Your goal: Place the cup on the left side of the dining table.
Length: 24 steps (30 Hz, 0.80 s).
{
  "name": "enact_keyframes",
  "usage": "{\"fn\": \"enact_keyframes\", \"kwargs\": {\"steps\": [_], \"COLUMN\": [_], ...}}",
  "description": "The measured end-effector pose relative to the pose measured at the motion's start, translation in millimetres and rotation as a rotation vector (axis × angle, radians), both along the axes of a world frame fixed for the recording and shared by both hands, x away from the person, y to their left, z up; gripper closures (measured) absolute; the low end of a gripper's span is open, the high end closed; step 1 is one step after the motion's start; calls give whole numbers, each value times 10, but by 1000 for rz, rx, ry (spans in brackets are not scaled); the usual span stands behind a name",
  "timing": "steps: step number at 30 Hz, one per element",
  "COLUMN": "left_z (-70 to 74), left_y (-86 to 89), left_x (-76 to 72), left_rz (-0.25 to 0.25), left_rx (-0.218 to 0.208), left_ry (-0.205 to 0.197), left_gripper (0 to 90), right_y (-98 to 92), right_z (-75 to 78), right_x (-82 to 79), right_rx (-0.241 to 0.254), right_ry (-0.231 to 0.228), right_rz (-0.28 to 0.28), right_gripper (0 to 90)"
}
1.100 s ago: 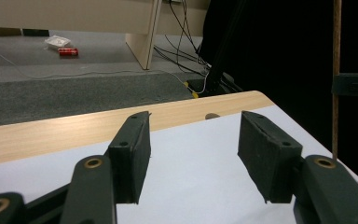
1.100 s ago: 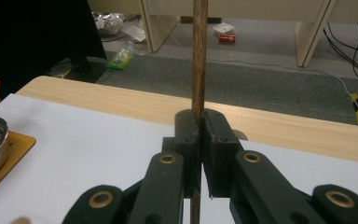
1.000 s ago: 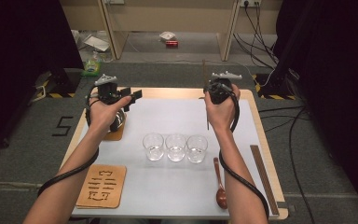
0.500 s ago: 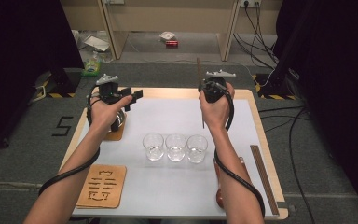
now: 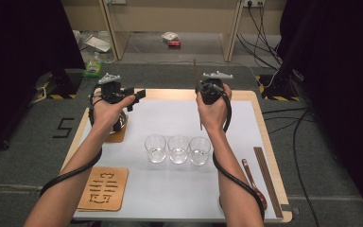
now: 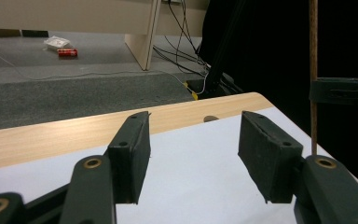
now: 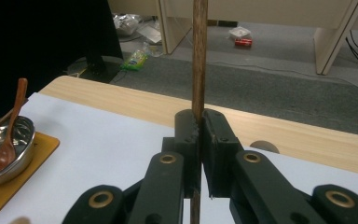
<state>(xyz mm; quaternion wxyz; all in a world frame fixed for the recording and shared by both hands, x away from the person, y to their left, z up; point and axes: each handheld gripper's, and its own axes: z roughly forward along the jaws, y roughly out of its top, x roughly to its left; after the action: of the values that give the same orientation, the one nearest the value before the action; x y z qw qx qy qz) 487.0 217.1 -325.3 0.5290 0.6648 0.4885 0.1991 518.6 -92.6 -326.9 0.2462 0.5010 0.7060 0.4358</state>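
1. Right gripper [image 5: 203, 90] has its jaws clamped tight on a thin wooden stick [image 7: 199, 56], looks like a chopstick. In the right gripper view the stick stands upright, pinched between the two black pads and running out past the top and the bottom of the jaws.
2. From the high view the stick [image 5: 197, 94] is held above the far half of the table [image 5: 264, 142], poking up past the far edge and down towards the white mat [image 5: 170, 189] – its lower tip sits a bit beyond the glasses.
3. Left gripper [image 6: 193, 158] is wide open, nothing between the pads, pointing out over the mat and the wooden edge. The stick [image 6: 313, 70] shows at the right side there, gripped by the other tool.
4. In the high view the left gripper [image 5: 118, 97] hovers over a metal bowl [image 7: 4, 140] on a small orange coaster [image 7: 23, 177] – a wooden spoon [image 7: 10, 130] rests inside the bowl.
5. Three clear glasses [image 5: 177, 149] stand in a row mid-table, touching or nearly so.
6. Near the right edge: another wooden spoon [image 5: 253, 182] and a second stick [image 5: 267, 179], lying flat. Front left there's a cut-out wooden coaster [image 5: 104, 187].
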Motion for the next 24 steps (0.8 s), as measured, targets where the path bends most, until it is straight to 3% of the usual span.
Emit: {"fn": "enact_keyframes", "kwargs": {"steps": [24], "left_z": [40], "left_y": [-137], "left_x": [71], "left_rz": [-20], "left_rx": [-14], "left_ry": [-3], "left_gripper": [426], "right_y": [326], "right_z": [-89], "right_x": [-28], "right_rx": [2], "right_ry": [2], "right_rz": [62], "right_gripper": [855]}}
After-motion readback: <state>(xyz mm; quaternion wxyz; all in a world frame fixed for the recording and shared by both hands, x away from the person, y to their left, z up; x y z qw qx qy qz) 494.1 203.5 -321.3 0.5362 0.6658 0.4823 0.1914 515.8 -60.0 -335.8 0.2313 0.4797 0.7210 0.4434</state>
